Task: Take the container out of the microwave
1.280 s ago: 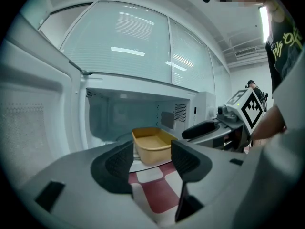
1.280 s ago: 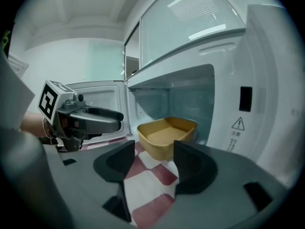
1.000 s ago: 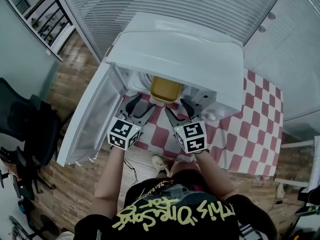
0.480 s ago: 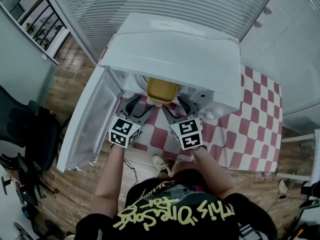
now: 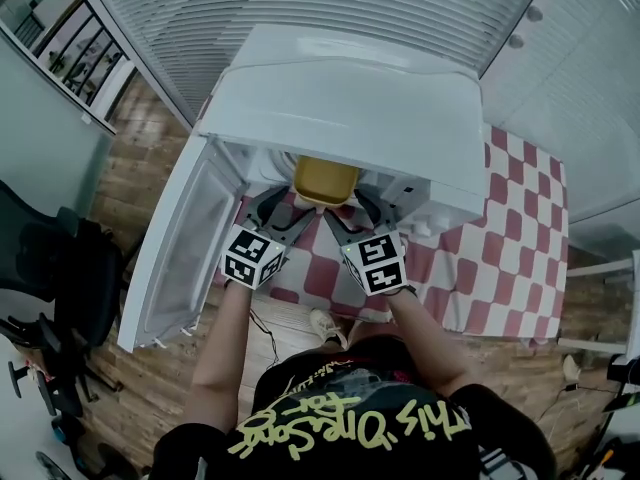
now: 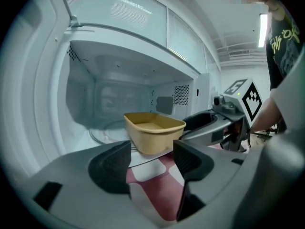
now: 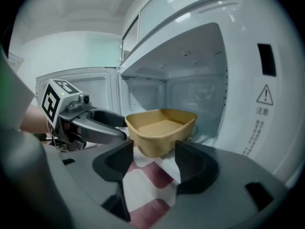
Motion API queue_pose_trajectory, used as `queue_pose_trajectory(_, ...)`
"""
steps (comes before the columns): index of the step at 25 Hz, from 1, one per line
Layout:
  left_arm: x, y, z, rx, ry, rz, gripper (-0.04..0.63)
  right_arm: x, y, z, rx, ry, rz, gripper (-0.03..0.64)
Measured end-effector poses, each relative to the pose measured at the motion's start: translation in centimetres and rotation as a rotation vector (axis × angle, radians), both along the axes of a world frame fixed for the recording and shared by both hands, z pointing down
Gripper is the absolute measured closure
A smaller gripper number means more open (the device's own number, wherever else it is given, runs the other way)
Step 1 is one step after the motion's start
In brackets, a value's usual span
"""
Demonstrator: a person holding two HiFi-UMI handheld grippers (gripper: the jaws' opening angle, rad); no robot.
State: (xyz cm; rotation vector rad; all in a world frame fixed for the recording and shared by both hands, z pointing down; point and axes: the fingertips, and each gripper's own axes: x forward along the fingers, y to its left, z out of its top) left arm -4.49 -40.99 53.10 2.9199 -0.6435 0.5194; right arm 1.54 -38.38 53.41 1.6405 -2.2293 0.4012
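My left gripper [image 6: 151, 159] and right gripper [image 7: 153, 163] have just opened, empty; uneven closure could tip the container [image 5: 325, 181] off the microwave [image 5: 340, 118] ledge.

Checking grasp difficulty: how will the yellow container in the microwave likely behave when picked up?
The container looks empty, so it is probably light. Its walls look thin and flare outward, so they may flex when squeezed and could slip from a side pinch. Its low, wide shape suggests it would slide rather than tip if pushed.

Yellow container [image 5: 326, 180], wht microwave [image 5: 350, 108], red/wht check cloth [image 5: 500, 243], brown wood-grain floor [image 5: 132, 166]
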Motion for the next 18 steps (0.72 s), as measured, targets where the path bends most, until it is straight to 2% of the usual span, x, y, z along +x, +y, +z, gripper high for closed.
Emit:
queue_pose_trajectory(9, 1.2, -0.2, -0.6, -0.019, 0.053, 0.049, 0.331, -0.4, -0.3, 0.1, -0.003, -0.011, -0.005, 0.359)
queue_pose_trajectory(18, 1.3, -0.1, -0.5, 0.007, 0.049, 0.01, 0.348, -0.1, -0.6, 0.0, 0.005, 0.001, 0.026, 0.36)
